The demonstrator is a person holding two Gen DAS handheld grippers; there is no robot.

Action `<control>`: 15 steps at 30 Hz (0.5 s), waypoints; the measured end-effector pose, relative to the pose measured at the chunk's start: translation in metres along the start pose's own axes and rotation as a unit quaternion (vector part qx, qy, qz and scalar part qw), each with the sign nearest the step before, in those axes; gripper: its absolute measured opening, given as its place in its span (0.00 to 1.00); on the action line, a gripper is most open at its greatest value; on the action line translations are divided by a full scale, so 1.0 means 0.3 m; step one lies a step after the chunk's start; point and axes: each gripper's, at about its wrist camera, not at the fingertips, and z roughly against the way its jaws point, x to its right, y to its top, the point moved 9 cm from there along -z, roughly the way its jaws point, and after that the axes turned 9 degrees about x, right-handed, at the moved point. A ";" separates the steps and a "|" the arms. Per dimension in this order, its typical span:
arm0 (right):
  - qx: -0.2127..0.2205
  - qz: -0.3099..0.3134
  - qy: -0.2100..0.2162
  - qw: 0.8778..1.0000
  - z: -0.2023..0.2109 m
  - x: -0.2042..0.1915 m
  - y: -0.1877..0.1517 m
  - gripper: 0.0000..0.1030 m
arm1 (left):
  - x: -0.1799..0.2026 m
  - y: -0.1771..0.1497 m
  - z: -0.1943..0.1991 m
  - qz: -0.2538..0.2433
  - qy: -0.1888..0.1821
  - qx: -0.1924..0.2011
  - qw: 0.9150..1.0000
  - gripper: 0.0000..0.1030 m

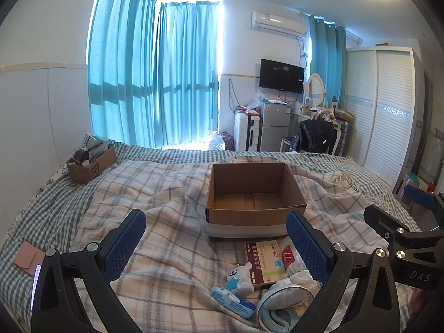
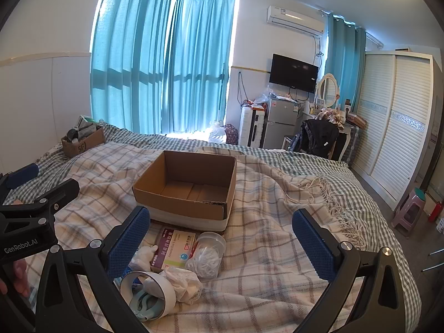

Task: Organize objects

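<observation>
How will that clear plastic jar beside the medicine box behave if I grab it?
The clear jar lies on its side on the plaid blanket, so a nudge may roll it. Its smooth wall could slip between pads. It looks light, holding only small white pieces, and it touches the medicine box, which may shift too.

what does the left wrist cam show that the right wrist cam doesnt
Only the left wrist view shows a pink card on the bed's left edge, a white bunny toy and a blue tissue pack.

Only the right wrist view shows the clear plastic jar in full and the blanket's tassel fringe.

Both show the empty cardboard box, the medicine box, the small filled box, and both grippers open: left gripper, right gripper.
</observation>
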 end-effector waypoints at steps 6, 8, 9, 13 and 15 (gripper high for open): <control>-0.003 0.001 0.002 1.000 -0.004 -0.003 -0.005 1.00 | 0.002 -0.004 0.001 -0.001 0.000 0.000 1.000 1.00; -0.002 0.001 0.002 1.000 -0.003 -0.003 -0.006 1.00 | 0.002 -0.003 0.001 0.000 0.000 0.000 1.000 1.00; -0.003 0.001 0.002 1.000 -0.003 -0.003 -0.005 1.00 | 0.003 -0.004 0.001 0.000 0.000 0.000 1.000 1.00; -0.002 0.001 0.001 1.000 -0.004 -0.004 -0.006 1.00 | 0.005 -0.007 0.001 0.000 0.000 0.000 1.000 1.00; -0.002 0.002 0.002 1.000 -0.005 -0.005 -0.005 1.00 | 0.007 -0.008 0.002 0.000 -0.001 -0.001 1.000 1.00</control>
